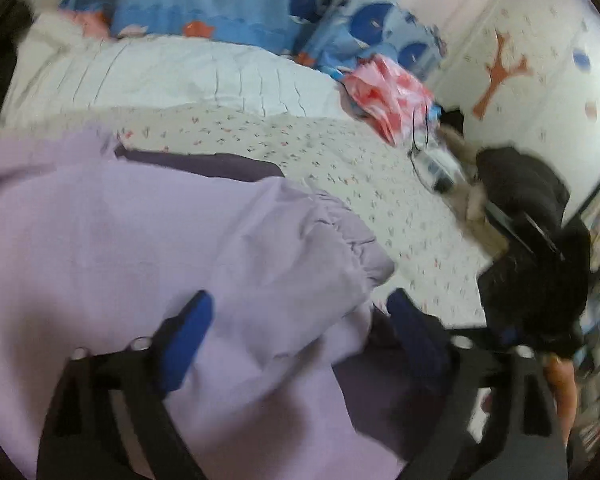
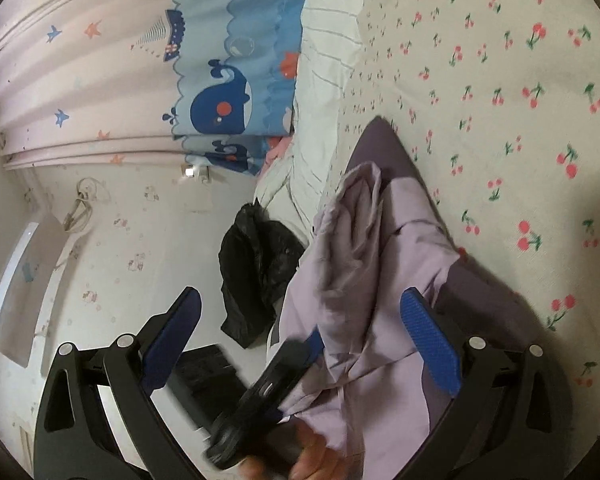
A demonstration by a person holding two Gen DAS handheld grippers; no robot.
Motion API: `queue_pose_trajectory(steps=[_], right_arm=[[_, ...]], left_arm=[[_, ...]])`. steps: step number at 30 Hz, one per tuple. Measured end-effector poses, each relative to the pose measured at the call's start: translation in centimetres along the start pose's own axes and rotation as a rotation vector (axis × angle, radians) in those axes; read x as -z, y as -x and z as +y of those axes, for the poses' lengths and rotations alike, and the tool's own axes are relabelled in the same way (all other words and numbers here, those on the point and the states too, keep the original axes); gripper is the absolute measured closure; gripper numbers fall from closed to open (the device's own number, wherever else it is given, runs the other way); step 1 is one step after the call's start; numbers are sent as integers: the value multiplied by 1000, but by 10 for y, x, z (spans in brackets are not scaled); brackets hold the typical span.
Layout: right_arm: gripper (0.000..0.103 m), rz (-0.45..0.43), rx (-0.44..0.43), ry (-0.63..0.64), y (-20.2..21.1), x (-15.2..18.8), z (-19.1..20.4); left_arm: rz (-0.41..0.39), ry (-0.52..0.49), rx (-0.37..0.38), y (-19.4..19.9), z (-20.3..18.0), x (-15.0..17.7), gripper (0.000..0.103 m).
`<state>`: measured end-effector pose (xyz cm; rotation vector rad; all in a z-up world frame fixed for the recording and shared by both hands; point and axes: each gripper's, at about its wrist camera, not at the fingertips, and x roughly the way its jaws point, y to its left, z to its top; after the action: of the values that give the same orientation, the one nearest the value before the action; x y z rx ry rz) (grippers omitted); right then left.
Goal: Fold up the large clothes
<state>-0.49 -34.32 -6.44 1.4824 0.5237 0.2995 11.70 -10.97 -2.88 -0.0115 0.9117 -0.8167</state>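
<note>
The lilac garment lies on the bed, a sleeve already laid over its body, though still rumpled and far from a neat fold. The left claw tilts down over it, fingers spread with cloth lying loose between them; the right claw stands rolled sideways at the bed's edge, fingers apart, gripping nothing.

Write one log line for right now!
left tool: open, over lilac garment | right tool: open | garment: partly folded on cherry-print bed
</note>
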Motion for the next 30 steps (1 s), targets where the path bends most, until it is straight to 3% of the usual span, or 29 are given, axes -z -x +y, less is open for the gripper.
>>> queue_pose_trajectory(steps=[3, 5, 9, 11, 14, 15, 17, 18, 19, 21, 23, 27, 30], right_arm=[[7, 29, 17, 22, -12, 2, 0], [7, 41, 18, 25, -16, 4, -1], [7, 49, 23, 54, -24, 6, 0], [7, 60, 37, 116, -30, 9, 9], [7, 82, 92, 201, -50, 10, 18], [10, 86, 124, 218, -56, 11, 18], [35, 90, 172, 253, -67, 11, 14], [64, 90, 193, 258, -69, 11, 12], [80, 86, 204, 263, -71, 9, 12], [84, 60, 190, 307, -67, 9, 24], [85, 14, 144, 441, -58, 14, 64], [85, -87, 60, 685, -39, 27, 139], [85, -79, 148, 713, -53, 19, 129]], left_arm=[[24, -76, -105, 22, -19, 11, 7], [6, -45, -114, 43, -15, 15, 7], [-103, 130, -112, 109, 17, 44, 7], [-180, 268, -121, 140, 44, 62, 7], [-244, 327, -148, 166, 66, 70, 7], [-280, 319, -200, 176, 73, 69, 7], [-332, 298, -254, 185, 84, 62, 7], [-385, 298, -287, 192, 97, 57, 7], [-414, 317, -307, 196, 107, 53, 7], [-454, 410, -300, 200, 139, 46, 7], [-485, 486, -251, 207, 160, 43, 7], [-539, 513, -234, 217, 179, 39, 7], [-473, 539, -267, 197, 197, 41, 7]])
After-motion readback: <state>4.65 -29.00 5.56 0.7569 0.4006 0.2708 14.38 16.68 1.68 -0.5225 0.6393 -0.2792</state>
